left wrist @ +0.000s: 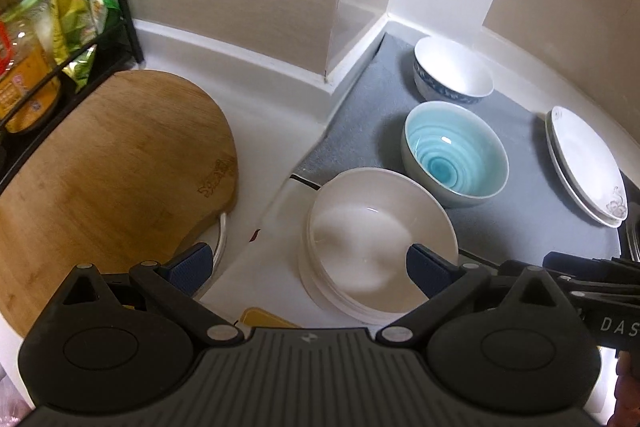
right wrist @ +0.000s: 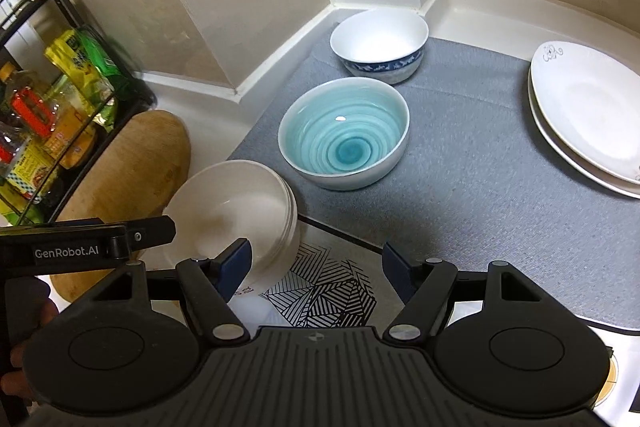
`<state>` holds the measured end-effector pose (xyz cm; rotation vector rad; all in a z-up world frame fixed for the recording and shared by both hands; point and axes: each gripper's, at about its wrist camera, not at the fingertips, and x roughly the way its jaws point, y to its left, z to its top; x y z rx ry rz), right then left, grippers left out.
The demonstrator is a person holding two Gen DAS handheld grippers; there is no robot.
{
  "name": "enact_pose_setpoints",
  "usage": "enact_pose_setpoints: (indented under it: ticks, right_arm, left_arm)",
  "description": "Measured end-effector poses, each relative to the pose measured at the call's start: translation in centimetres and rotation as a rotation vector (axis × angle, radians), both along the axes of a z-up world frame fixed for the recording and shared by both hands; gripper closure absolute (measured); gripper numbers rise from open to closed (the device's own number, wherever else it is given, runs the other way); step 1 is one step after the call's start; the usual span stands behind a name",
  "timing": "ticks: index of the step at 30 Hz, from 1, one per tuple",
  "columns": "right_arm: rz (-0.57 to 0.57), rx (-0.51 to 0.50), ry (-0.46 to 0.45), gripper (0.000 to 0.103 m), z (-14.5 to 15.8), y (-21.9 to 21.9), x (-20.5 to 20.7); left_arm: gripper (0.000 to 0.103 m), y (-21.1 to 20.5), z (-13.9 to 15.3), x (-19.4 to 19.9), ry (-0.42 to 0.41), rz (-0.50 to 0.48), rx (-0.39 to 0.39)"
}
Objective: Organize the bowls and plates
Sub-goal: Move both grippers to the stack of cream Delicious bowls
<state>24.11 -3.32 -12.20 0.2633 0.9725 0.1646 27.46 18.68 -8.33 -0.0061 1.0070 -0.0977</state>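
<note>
A stack of white bowls (left wrist: 376, 239) (right wrist: 236, 211) stands on the white counter at the near edge of the grey mat (left wrist: 360, 99) (right wrist: 460, 187). A turquoise spiral bowl (left wrist: 454, 159) (right wrist: 344, 133) and a white bowl with a blue band (left wrist: 452, 71) (right wrist: 380, 43) stand on the mat behind it. Two stacked white plates (left wrist: 584, 167) (right wrist: 588, 111) lie at the mat's right. My left gripper (left wrist: 308, 267) is open and empty, its jaws wide just in front of the white stack. My right gripper (right wrist: 316, 265) is open and empty, to the right of the stack.
A round wooden cutting board (left wrist: 104, 183) (right wrist: 132, 163) lies at the left. A black wire rack (left wrist: 24, 39) (right wrist: 48, 99) with bottles and packets stands behind it. A black-and-white patterned mat (right wrist: 324, 291) lies under my right gripper. Walls close the back corner.
</note>
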Motion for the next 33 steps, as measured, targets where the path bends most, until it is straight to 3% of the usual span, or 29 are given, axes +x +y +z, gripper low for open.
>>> enact_pose_setpoints:
  ticks: [11,33]
  right_arm:
    - [-0.037,-0.015,0.085,0.029,-2.5,1.5,2.2]
    - [-0.032,-0.047,0.156,0.03,-5.1,3.0,4.5]
  left_arm:
    - [0.0,0.2,-3.1,3.4,0.111,-0.05,0.014]
    - [0.001,0.1,-6.4,6.5,0.195,-0.042,0.068]
